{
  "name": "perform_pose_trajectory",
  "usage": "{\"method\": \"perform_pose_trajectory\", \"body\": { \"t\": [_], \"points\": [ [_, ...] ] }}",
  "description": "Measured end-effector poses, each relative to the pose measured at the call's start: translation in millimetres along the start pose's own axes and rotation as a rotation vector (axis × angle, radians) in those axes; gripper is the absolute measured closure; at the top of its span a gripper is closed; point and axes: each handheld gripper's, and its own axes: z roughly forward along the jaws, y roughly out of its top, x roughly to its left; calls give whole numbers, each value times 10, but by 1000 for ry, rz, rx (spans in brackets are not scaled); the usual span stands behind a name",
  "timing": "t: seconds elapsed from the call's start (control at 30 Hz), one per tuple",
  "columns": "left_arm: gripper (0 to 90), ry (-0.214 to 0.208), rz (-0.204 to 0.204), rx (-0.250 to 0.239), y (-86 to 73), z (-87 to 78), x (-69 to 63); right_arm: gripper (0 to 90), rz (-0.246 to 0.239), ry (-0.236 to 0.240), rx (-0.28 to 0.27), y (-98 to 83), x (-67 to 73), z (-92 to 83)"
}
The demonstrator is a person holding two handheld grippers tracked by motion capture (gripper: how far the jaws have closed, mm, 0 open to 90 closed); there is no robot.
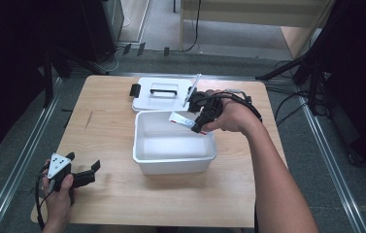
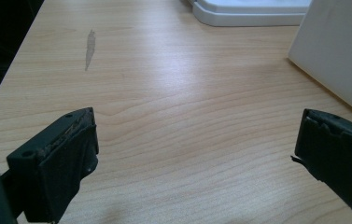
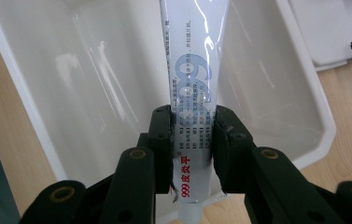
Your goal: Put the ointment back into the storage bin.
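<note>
At the near left corner of the table [image 1: 122, 204], the left gripper [image 1: 81, 171] is held with its jaws wide apart and nothing between them. Farther on, a white ointment tube [image 3: 192, 88] is clamped between the jaws of the right gripper [image 1: 196, 125] and held over the far right corner of the open white bin [image 1: 171, 167]. Beyond the bin, its lid [image 1: 163, 94] is laid flat on the table.

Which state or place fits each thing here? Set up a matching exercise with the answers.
Things:
1. white ointment tube
2. white plastic bin
3. white lid with a handle
4. left gripper

States:
A. jaws apart over bare wood
B. flat on the table behind the bin
C. clamped in the right gripper
D. open-topped, nothing lying in it

Pairs: 1-C, 2-D, 3-B, 4-A
</note>
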Motion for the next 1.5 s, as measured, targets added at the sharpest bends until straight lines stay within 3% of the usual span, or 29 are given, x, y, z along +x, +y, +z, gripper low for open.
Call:
{"method": "perform_pose_trajectory", "body": {
  "t": [0.27,1.13,1.3,1.5],
  "points": [
    [1,-5,-7,2,2,1,9,722,-23,15,29,30,7,151],
    [3,-16,-17,2,0,3,18,722,0,78,93,-85,-5,706],
    [4,-18,-17,3,1,4,18,722,-6,79,95,-69,2,729],
    [4,-18,-14,4,2,5,17,722,-20,51,159,-30,59,806]
  ]
}}
